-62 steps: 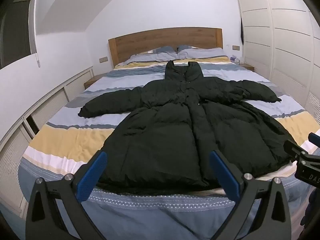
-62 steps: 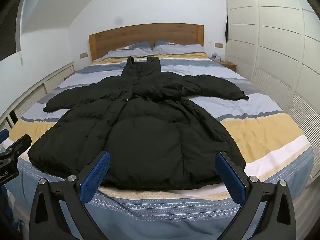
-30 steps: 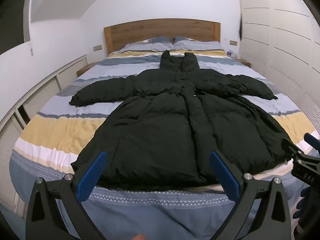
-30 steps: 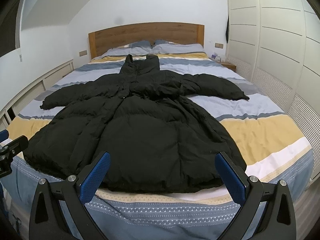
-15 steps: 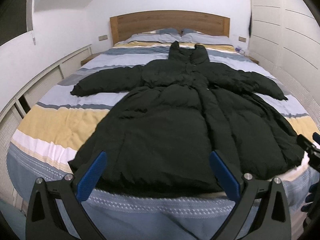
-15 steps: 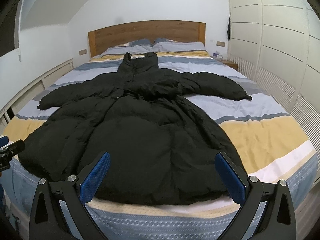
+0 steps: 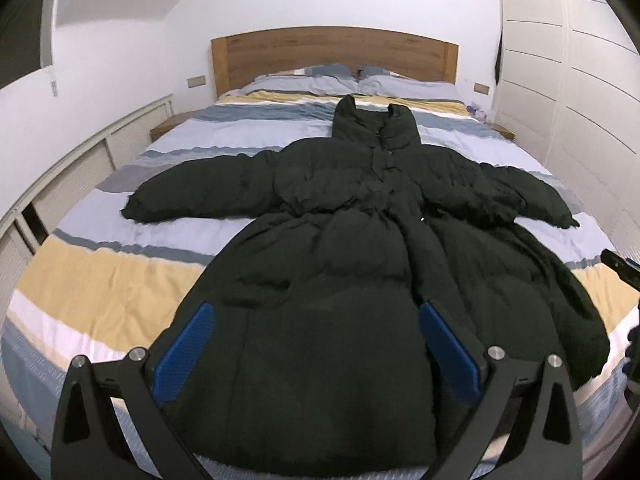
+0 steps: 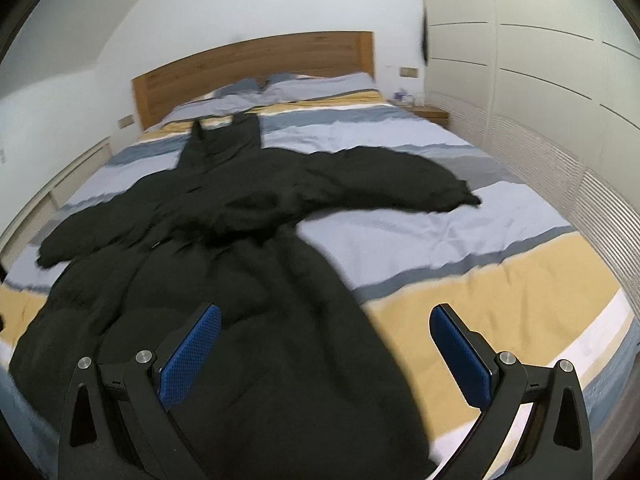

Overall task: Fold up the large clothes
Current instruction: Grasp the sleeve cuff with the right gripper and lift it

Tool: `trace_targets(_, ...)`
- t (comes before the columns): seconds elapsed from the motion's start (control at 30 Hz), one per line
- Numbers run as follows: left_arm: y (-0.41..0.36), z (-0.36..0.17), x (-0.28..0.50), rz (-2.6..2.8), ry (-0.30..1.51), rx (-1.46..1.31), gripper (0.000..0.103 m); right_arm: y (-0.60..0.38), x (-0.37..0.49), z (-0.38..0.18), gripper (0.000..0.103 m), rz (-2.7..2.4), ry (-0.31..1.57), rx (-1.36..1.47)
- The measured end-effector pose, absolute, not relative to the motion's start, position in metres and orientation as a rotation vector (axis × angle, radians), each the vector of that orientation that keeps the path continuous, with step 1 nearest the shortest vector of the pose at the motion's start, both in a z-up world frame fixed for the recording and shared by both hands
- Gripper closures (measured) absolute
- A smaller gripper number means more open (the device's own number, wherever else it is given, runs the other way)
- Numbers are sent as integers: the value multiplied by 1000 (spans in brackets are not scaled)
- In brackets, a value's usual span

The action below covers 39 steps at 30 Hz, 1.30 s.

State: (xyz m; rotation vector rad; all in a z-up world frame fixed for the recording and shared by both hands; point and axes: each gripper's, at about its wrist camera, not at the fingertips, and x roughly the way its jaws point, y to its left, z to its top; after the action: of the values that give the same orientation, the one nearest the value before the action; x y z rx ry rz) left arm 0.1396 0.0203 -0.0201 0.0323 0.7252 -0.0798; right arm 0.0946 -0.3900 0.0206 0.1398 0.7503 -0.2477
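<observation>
The left gripper hangs with its jaws spread wide, blue pads facing each other across an empty gap. The right gripper is likewise wide apart, nothing between its blue pads (its view is blurred). A dark part of the right gripper shows at the left view's right edge.

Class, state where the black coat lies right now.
The black coat lies spread flat on the striped bed, collar toward the headboard, hem nearest both grippers.
</observation>
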Motion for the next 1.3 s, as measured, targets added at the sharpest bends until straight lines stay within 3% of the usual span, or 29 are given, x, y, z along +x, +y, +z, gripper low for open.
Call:
trace_targets(0.53, 12, -79, 235, -58, 834, 25, 0, -584, 214, -55, 1, -438, 795, 562)
trace_targets(0.77, 11, -110, 253, -28, 867, 28, 0, -627, 271, -101, 15, -422, 794, 760)
trace_targets(1.1, 11, -137, 261, -29, 891, 20, 0, -677, 302, -129, 17, -451, 657, 964)
trace_targets(1.3, 12, -145, 263, -31, 906, 14, 0, -690, 309, -132, 59, -450, 614, 1051)
